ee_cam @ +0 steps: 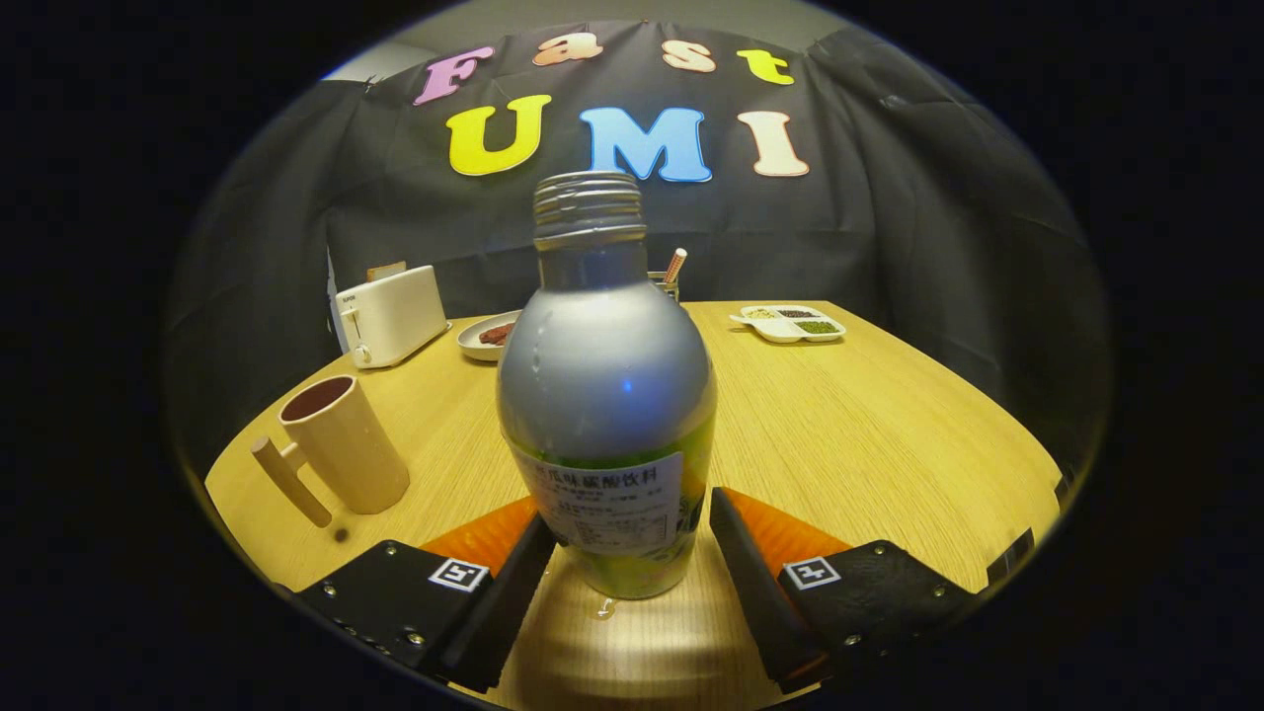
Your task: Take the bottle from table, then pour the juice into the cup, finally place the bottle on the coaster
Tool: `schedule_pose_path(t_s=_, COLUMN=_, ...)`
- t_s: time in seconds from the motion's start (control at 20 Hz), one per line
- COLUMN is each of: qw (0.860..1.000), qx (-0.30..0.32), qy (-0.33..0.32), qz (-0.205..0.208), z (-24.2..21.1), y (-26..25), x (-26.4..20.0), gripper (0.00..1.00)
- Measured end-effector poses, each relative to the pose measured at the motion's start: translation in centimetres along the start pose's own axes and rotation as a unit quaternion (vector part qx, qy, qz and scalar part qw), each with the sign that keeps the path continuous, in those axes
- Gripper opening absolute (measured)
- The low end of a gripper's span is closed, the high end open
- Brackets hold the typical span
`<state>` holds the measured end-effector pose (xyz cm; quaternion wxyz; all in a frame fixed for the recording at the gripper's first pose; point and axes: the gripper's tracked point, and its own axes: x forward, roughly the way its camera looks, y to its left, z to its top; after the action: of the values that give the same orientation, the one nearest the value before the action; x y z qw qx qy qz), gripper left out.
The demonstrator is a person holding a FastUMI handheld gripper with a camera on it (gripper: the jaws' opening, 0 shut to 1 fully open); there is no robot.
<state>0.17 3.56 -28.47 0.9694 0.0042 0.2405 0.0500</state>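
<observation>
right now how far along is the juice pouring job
Nothing looks finished yet. In hand: the tongs are open around the bottle, which stands uncapped on the table; the right finger has a visible gap, so no grip. Left: grasp it, pour into the cup, then set it on a coaster.

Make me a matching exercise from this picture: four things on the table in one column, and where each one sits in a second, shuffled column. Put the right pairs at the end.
Things:
1. bottle
2. cup
3. toaster
4. divided tray

Places:
A. far side of the table, right of the bottle
B. between the fingers of the open gripper, standing upright, the right finger clear of it
C. far side, left, by the booth wall
D. near side, left of the bottle, handle toward the gripper

Pairs: 1-B, 2-D, 3-C, 4-A
</observation>
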Motion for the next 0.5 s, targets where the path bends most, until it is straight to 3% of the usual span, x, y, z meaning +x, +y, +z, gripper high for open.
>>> schedule_pose_path(t_s=0.1, qw=1.0, qx=-0.005, qy=0.002, qz=-0.003, z=-0.02, y=-0.14, x=0.26, gripper=0.81)
schedule_pose_path(t_s=0.5, qw=1.0, qx=-0.004, qy=0.026, qz=-0.009, z=0.76, y=-0.72, x=0.28, gripper=0.7)
